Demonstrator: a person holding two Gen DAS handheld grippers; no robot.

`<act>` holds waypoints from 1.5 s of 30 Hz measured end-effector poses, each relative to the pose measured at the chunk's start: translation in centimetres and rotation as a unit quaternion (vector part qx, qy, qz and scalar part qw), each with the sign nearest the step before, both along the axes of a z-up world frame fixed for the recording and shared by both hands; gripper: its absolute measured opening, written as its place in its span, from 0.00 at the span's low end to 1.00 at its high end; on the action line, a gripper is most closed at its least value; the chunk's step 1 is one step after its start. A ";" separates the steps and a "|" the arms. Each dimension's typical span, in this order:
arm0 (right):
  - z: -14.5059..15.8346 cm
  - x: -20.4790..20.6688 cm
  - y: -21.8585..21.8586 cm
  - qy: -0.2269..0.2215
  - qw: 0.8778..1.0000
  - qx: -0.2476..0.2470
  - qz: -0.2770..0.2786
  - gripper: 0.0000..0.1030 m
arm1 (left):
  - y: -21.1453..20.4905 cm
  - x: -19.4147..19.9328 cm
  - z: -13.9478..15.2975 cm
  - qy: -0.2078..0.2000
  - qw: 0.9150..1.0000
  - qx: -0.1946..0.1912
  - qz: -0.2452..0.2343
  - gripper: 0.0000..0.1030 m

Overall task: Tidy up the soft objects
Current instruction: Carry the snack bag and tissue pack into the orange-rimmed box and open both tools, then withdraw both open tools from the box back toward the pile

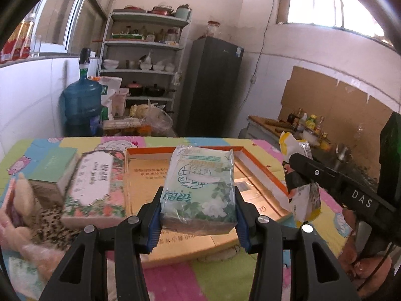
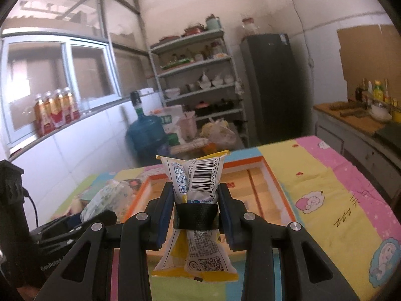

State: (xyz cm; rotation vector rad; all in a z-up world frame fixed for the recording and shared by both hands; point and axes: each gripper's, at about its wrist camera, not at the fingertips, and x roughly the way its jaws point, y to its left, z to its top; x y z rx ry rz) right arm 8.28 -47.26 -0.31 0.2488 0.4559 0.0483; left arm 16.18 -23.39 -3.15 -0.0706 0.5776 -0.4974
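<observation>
While the left gripper (image 1: 198, 215) is clamped on a green tissue pack (image 1: 200, 188), held above the orange-rimmed box (image 1: 260, 168) ahead, the right gripper (image 2: 195, 210) is pinched on a yellow-and-white snack packet (image 2: 194, 200) bound with black tape (image 2: 195, 215), above the same box.

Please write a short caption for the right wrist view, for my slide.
Right gripper holds a taped yellow-white snack packet above the orange-rimmed box.
</observation>
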 end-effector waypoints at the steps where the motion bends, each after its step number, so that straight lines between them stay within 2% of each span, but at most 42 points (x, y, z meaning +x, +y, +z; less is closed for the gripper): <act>1: -0.5 0.9 -0.5 0.011 1.000 0.002 -0.002 0.35 | -0.5 0.5 -0.3 0.004 1.000 0.003 0.003 0.48; 7: -2.9 5.7 -1.7 0.063 0.998 0.008 -0.009 0.35 | -2.5 2.9 -2.4 0.034 0.999 0.018 0.020 0.48; 13: -5.1 8.5 -2.7 0.103 0.994 0.025 -0.007 0.35 | -4.1 4.9 -4.7 0.074 0.996 0.034 0.025 0.48; 19: -6.8 9.7 -3.1 0.140 0.989 0.038 0.000 0.35 | -5.0 5.8 -6.1 0.106 0.993 0.047 0.018 0.48; 23: -7.4 9.9 -3.1 0.149 0.988 0.037 0.004 0.35 | -5.2 6.2 -6.9 0.125 0.991 0.054 0.017 0.48; 28: -7.7 9.9 -2.8 0.158 0.987 0.034 0.003 0.38 | -5.4 6.4 -6.8 0.129 0.990 0.054 0.019 0.49; 30: -7.8 10.1 -2.9 0.161 0.986 0.033 0.000 0.38 | -5.5 6.3 -6.8 0.131 0.989 0.061 0.024 0.53; 31: -7.8 10.1 -2.9 0.159 0.987 0.036 0.002 0.40 | -5.6 6.2 -6.7 0.130 0.989 0.063 0.025 0.58; 33: -7.6 9.9 -2.9 0.153 0.987 0.038 0.003 0.57 | -5.5 6.1 -6.6 0.136 0.989 0.053 0.019 0.60; 34: -7.4 9.6 -2.9 0.147 0.988 0.036 0.002 0.60 | -5.4 6.0 -6.5 0.138 0.989 0.050 0.016 0.61; 35: -7.2 9.4 -2.8 0.143 0.989 0.036 0.000 0.64 | -5.4 5.8 -6.3 0.136 0.989 0.050 0.013 0.65; 38: -6.5 8.5 -2.9 0.125 0.991 0.043 -0.004 0.65 | -5.1 4.4 -4.9 0.103 0.993 0.054 0.009 0.76; 41: -5.5 6.9 -2.4 0.101 0.994 0.048 -0.005 0.65 | -4.2 2.7 -3.0 0.065 0.997 0.033 0.002 0.79; 43: -4.7 5.7 -2.0 0.081 0.995 0.049 -0.009 0.66 | -3.2 1.4 -1.9 0.032 0.999 0.018 0.003 0.85; 45: -3.7 4.3 -1.4 0.058 0.997 0.045 -0.019 0.66 | -2.1 0.0 -0.8 -0.005 1.000 0.006 0.009 0.85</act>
